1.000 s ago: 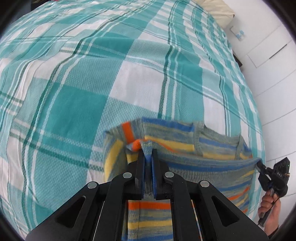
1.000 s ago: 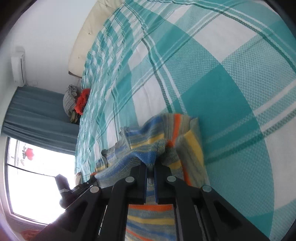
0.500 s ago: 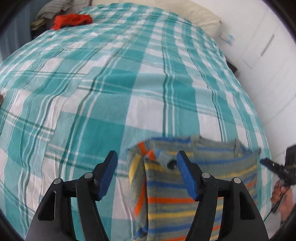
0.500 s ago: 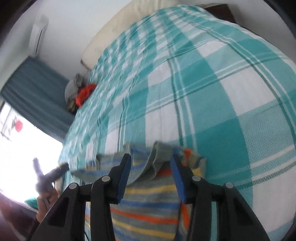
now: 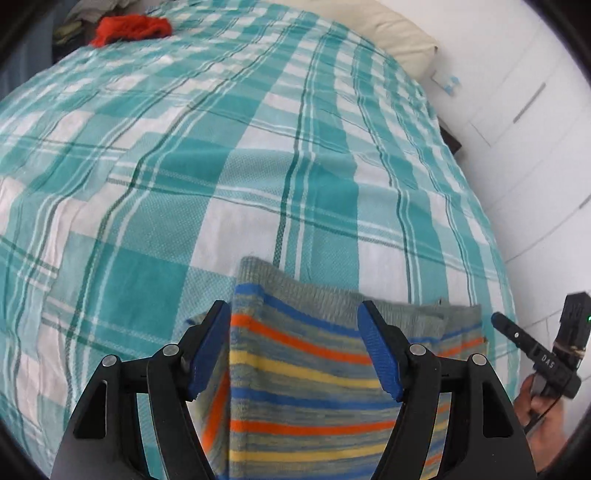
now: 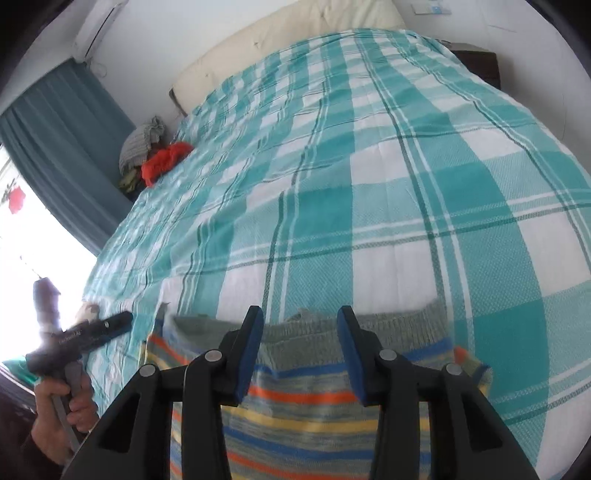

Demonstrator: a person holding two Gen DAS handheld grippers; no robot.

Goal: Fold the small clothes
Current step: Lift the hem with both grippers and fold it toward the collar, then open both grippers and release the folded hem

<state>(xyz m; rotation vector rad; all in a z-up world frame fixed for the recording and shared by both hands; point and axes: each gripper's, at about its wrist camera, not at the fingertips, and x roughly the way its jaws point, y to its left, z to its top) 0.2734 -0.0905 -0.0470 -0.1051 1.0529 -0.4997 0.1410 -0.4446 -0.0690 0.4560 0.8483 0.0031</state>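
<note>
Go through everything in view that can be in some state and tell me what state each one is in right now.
Left gripper: jaws open, nothing clamped, above the sweater.
Right gripper: jaws open, nothing clamped.
Striped sweater: folded, lying flat on the bed, released.
Plaid bedspread: spread out, lightly wrinkled.
Red garment: crumpled, unfolded, at the far corner.
Curtain: drawn aside from the window.

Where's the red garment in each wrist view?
Left wrist: red garment at top left, on the far corner of the plaid bedspread.
Right wrist: red garment at mid left, at the bedspread's edge beside a grey clothes pile.
Shared landmark: the striped sweater at bottom centre in both views.
</note>
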